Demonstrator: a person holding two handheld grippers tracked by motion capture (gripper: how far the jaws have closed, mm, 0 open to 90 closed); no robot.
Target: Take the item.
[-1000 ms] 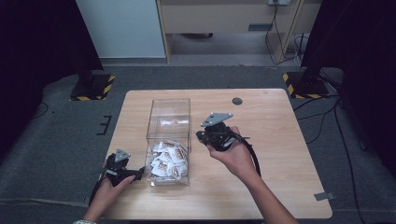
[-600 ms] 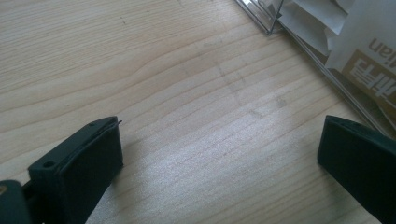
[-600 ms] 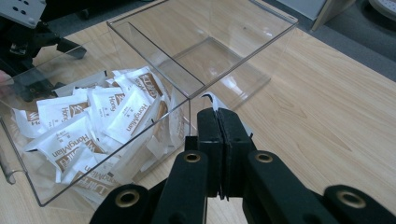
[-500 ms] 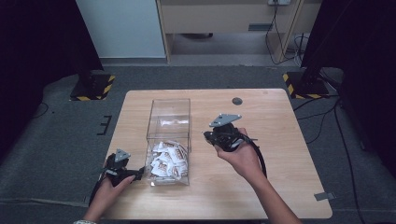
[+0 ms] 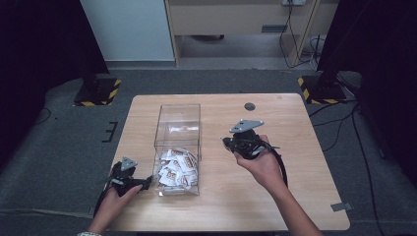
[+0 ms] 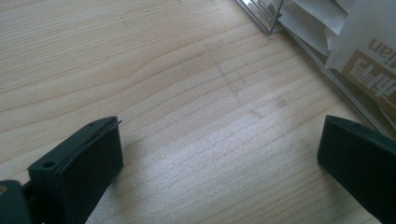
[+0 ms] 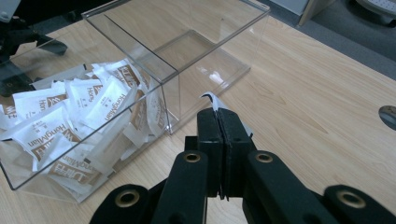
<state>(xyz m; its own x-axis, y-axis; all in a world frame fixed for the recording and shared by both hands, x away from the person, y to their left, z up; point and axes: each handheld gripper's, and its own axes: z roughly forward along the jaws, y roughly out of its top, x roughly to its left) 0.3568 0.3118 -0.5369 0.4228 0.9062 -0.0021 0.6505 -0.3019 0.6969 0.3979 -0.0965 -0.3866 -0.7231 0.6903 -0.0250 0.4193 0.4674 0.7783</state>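
Observation:
A clear plastic box [image 5: 178, 114] stands on the wooden table [image 5: 295, 196], its near half piled with white and brown sachets [image 5: 175, 168]. My right gripper [image 5: 229, 143] hovers just right of the box, shut on a white sachet whose corner [image 7: 211, 99] pokes out above the pressed jaws [image 7: 219, 119]. The box [image 7: 187, 56] and its sachets [image 7: 74, 116] lie ahead and to the left of it. My left gripper [image 5: 143, 183] rests low by the box's near left corner. Its jaws [image 6: 219, 154] stand wide open over bare wood, with the box wall [image 6: 299, 44] at upper right.
A small dark round insert [image 5: 250, 106] sits in the tabletop toward the far side, also at the right edge [image 7: 387, 114] of the right gripper view. Stand bases with yellow-black stripes [image 5: 98, 92] [image 5: 322, 88] sit on the floor past the far corners.
My right gripper has drifted to the right, away from the box's side wall, still shut on the sachet. The left gripper has stayed where it was.

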